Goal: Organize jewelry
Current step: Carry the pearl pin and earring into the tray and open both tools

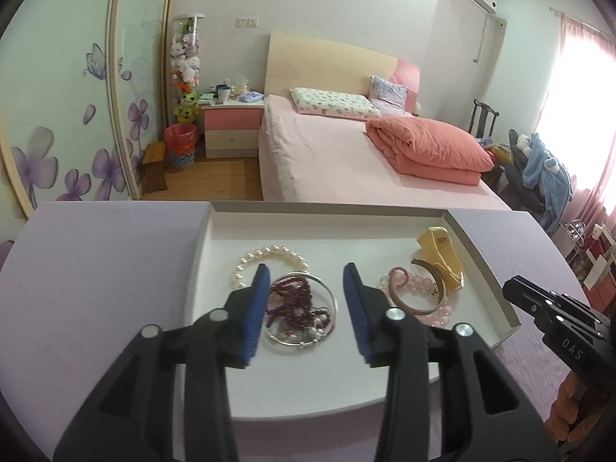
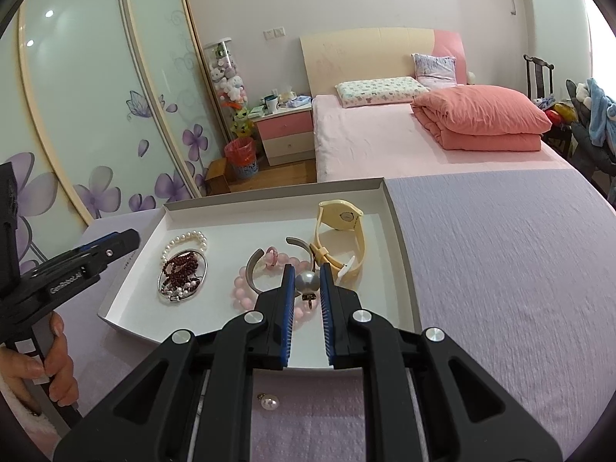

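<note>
While my right gripper [image 2: 307,269] is pinching a pearl earring [image 2: 307,282] over the tray [image 2: 400,238], sorting is nearing done.
Left gripper [image 1: 306,273] is hanging spread and empty above the garnet bead strand [image 1: 292,300]; a second pearl earring [image 2: 269,401] is lying outside on the cloth.

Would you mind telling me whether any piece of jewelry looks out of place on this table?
Yes: one pearl earring lies on the lilac tablecloth, outside the white tray that holds the other jewelry. A similar pearl earring is clamped in the right gripper above the tray, so the pair is split.
</note>
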A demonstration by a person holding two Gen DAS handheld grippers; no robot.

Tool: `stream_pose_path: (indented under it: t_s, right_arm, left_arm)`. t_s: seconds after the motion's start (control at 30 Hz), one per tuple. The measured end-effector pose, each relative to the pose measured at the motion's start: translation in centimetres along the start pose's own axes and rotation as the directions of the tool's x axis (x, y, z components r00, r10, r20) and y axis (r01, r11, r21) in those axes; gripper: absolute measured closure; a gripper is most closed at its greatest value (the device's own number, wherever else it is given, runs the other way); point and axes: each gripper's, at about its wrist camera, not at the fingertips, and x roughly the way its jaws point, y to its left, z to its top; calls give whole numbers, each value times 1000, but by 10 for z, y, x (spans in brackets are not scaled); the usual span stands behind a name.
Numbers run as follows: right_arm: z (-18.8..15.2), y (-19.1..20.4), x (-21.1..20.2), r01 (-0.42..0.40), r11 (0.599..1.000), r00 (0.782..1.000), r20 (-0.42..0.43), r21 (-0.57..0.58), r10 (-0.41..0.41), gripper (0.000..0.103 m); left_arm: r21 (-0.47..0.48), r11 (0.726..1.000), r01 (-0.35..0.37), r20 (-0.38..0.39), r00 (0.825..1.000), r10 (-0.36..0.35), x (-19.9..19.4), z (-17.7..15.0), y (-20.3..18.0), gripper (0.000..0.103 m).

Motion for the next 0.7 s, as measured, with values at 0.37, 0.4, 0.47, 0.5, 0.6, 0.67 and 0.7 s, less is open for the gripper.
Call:
stream_pose_path:
  t_s: [0.37,0.4,0.47,0.5,0.6,0.67,0.7]
  right_arm:
    - [1,10,13,25,999,1000,-1,-25,-25,89]
    - [1,11,16,31,999,1000,-1,-32,-31,89]
    - [2,15,21,45,998,999,-1,-41,-45,89]
    - [3,16,24,50,998,999,-3,-43,-51,89]
    - [7,21,32,58,997,998,-2,-49,-59,89]
    - [9,23,35,67,996,998,1,-55,-67,89]
    - [10,24,37,70,996,998,1,-56,-70,89]
  left_arm:
    - [-1,994,-111,81,991,110,-43,-10,25,25]
    - [-1,993,-116,86,990,115,-46,-11,27,24]
    - [-2,993,-120,90,989,119,-50,-13,31,22]
    - [-2,993,-120,88,989,120,-51,-13,32,22]
    - [-5,993,-116,84,990,116,-52,-16,34,22]
    - [-4,994,-113,84,990,113,-53,-17,34,21]
    - [-4,994,-111,84,990,111,-53,-19,34,21]
